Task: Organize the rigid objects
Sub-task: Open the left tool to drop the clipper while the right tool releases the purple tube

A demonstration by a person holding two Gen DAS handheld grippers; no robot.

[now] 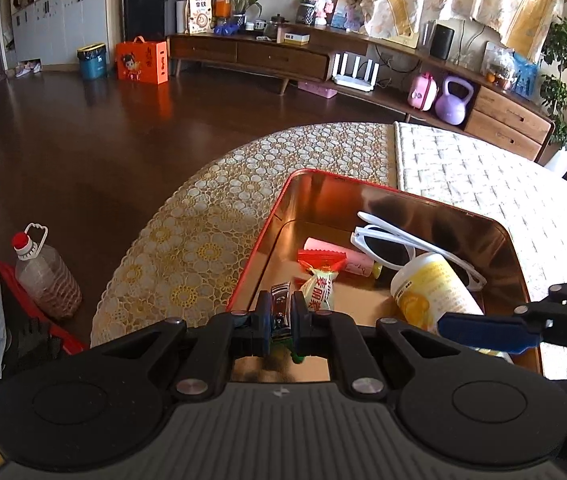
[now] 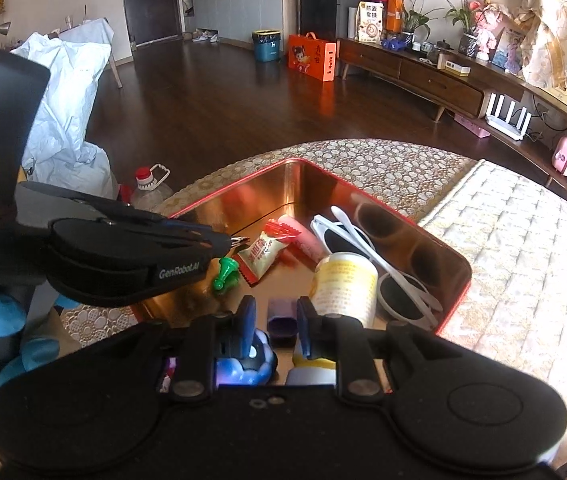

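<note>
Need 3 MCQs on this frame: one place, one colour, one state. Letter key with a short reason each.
1. Where do the white-framed sunglasses lie?
A. on the wooden floor
B. inside the red-rimmed metal tin
C. on the TV cabinet

2. What colour is the small plastic pawn-shaped piece in the tin?
A. green
B. orange
C. white

3. What is the left gripper doing?
A. open, nothing between the jaws
B. shut on a small shiny metal clip
C. shut on the white and yellow bottle

Key: 1 B, the sunglasses rest against the tin's inner wall; 2 A, it shows bright green beside the candy; 3 B, the pads press on the metal piece.
</note>
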